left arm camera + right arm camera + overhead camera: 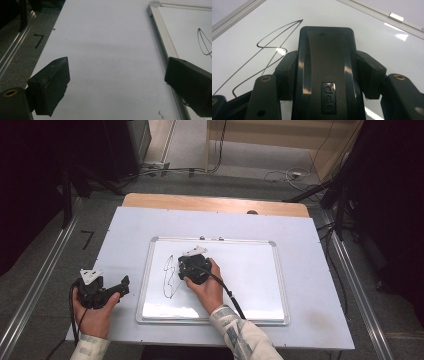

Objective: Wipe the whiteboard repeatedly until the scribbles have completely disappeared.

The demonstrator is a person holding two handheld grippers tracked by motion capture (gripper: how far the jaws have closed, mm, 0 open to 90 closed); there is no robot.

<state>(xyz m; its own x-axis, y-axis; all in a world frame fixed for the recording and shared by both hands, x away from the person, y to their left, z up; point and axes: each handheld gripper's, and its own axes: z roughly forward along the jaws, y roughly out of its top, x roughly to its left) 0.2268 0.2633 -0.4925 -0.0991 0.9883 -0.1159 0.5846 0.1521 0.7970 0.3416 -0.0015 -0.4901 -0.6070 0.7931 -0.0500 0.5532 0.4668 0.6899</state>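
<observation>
A whiteboard with a silver frame lies flat on the white table cover. A thin black scribble runs down its left part. My right gripper sits on the board just right of the scribble, shut on a black board eraser whose flat glossy back faces the camera. In the right gripper view the jaws clamp the eraser's two sides, with the scribble to its left. My left gripper rests on the cover left of the board, open and empty; the board's frame runs past its right jaw.
The table's bare wooden strip shows at the far edge. Metal rails run along the floor on both sides, with a black "7" mark on the left. Cables and dark stands lie beyond the table.
</observation>
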